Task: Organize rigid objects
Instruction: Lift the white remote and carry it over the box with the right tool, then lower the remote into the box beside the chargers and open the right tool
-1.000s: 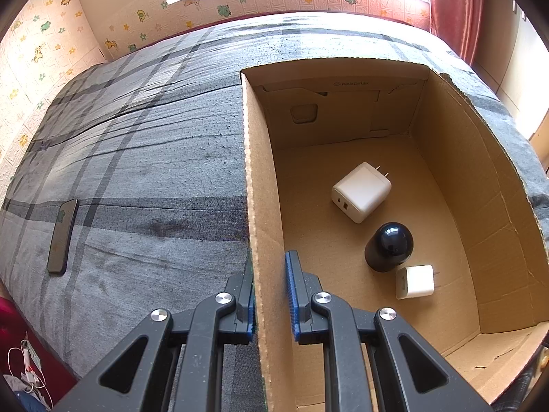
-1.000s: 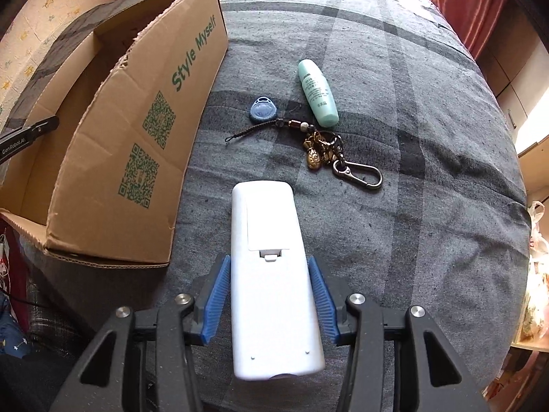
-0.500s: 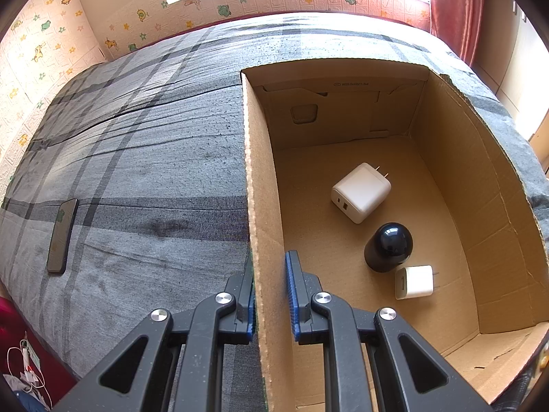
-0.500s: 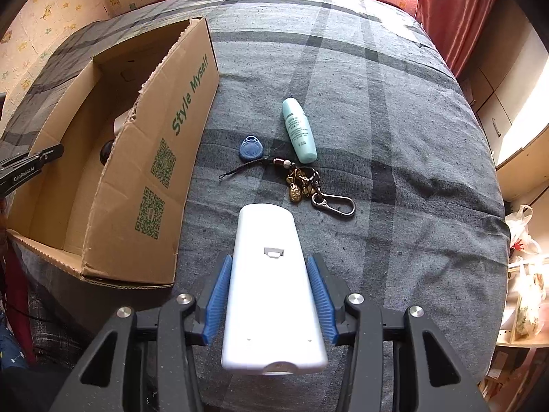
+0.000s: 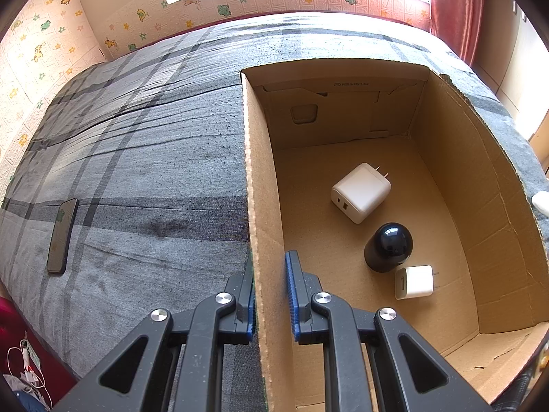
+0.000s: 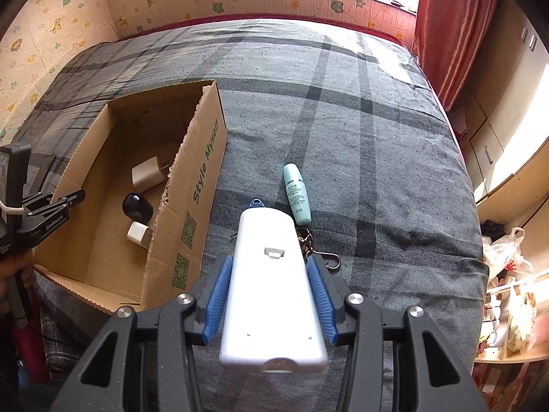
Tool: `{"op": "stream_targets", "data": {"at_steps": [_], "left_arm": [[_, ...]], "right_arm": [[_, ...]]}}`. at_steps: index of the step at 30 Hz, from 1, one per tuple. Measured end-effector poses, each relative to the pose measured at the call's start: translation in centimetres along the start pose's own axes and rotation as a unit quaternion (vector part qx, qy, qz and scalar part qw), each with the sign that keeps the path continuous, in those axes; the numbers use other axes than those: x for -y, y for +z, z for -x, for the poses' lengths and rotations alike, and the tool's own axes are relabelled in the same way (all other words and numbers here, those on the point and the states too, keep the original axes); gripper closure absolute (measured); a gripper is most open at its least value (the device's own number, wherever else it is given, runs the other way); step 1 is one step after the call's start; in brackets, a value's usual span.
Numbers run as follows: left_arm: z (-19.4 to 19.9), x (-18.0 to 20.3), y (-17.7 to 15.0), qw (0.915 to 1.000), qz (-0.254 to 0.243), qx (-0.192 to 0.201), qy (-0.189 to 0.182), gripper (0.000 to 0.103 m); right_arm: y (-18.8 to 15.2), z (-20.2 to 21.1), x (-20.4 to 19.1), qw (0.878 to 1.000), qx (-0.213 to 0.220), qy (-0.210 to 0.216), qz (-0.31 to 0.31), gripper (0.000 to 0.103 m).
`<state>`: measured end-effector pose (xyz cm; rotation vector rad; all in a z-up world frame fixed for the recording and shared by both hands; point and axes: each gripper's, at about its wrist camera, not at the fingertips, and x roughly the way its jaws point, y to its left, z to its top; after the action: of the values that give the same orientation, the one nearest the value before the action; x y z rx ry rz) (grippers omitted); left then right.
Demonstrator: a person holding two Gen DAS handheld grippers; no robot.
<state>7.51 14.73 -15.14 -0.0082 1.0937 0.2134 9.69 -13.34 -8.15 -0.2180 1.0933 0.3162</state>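
Clearly "Style Myself" marks the cardboard box point(image 6: 206, 171); right hand-held gripper point(image 6: 271, 304) clamps a white remote point(image 6: 271, 295).

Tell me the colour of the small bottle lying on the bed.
Pale teal small bottle; clearest in the right wrist view.

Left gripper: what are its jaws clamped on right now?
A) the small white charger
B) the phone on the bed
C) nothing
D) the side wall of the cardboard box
D: the left gripper has its blue pads on either side of the cardboard box's side wall, while the small white charger lies loose inside and the phone stays on the bed.
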Motion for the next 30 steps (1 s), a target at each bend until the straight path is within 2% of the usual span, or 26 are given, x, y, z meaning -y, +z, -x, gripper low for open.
{"op": "stream_targets", "data": {"at_steps": [16, 24, 30], "left_arm": [[0.0, 0.0, 0.0, 1.0, 0.0, 0.001, -0.002, 0.087], [0.0, -0.1, 0.1, 1.0, 0.002, 0.0, -0.005, 0.087], [-0.1, -0.3, 0.1, 0.9999, 0.005, 0.0, -0.01, 0.087]], "right_arm": [[5.4, 1.5, -5.5, 0.998, 0.043, 0.032, 0.04, 0.055], [7.2, 0.6, -8.5, 0.996, 0.045, 0.045, 0.057, 0.055], [8.3, -1.6, -10.7, 0.996, 0.033, 0.043, 0.076, 0.056]]}}
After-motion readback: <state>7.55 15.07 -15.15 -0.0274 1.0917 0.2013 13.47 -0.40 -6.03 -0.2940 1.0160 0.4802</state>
